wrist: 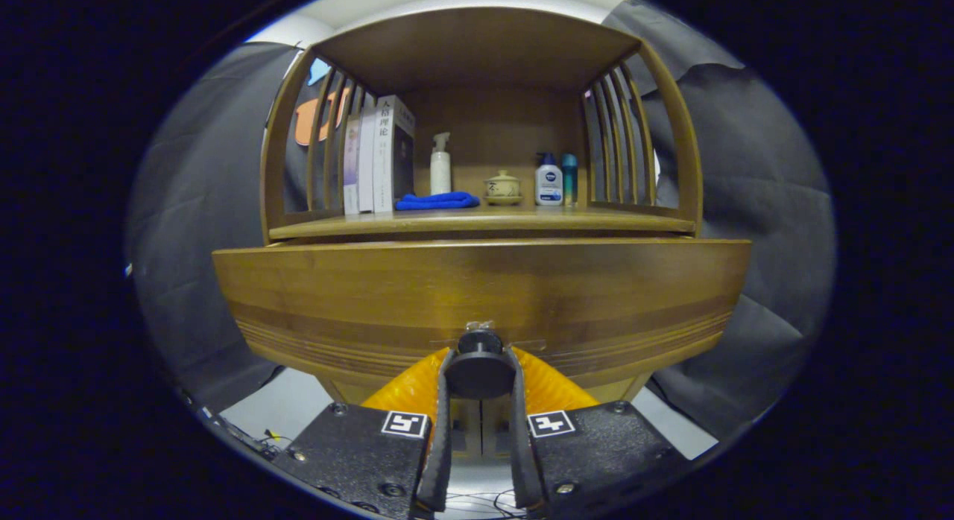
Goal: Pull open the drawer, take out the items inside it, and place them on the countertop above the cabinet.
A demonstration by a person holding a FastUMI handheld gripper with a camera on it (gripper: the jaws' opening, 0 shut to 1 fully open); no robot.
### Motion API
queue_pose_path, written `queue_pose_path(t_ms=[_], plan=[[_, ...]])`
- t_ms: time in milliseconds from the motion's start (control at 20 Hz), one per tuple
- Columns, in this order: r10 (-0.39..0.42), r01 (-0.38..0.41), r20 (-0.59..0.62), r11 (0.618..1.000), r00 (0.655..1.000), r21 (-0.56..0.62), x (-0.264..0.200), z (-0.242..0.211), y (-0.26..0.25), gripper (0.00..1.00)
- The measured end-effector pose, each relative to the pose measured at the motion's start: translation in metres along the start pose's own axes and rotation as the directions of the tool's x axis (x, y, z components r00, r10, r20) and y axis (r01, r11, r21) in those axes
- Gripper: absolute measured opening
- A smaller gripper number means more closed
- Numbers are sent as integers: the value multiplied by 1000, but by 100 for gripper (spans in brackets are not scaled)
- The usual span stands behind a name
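Gripper view: I am clamping my gripper on the round black knob of the brown wooden drawer, gripping to pull.

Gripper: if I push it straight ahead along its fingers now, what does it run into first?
The gripper is already closed on the round drawer knob, a finger on each side. Pushing forward would likely press the knob and then the fingertips into the wooden drawer front right behind it.

Likely home-style booth: wooden cabinet, books, toiletries.
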State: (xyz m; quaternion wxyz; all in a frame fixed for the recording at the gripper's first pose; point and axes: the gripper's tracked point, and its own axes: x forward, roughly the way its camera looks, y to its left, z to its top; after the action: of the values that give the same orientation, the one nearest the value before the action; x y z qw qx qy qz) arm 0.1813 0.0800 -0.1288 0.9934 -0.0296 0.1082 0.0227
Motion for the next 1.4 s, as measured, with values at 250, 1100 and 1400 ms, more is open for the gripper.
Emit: queue_pose_path(t_ms=[250, 1100, 1400], plan=[[5, -5, 12, 1000, 1000, 9, -37, -10, -1, 36], [20, -19, -26, 999, 999, 30, -109, -50, 3, 36], [-5, 5, 48, 1000, 999, -5, -151, -27, -18, 76]])
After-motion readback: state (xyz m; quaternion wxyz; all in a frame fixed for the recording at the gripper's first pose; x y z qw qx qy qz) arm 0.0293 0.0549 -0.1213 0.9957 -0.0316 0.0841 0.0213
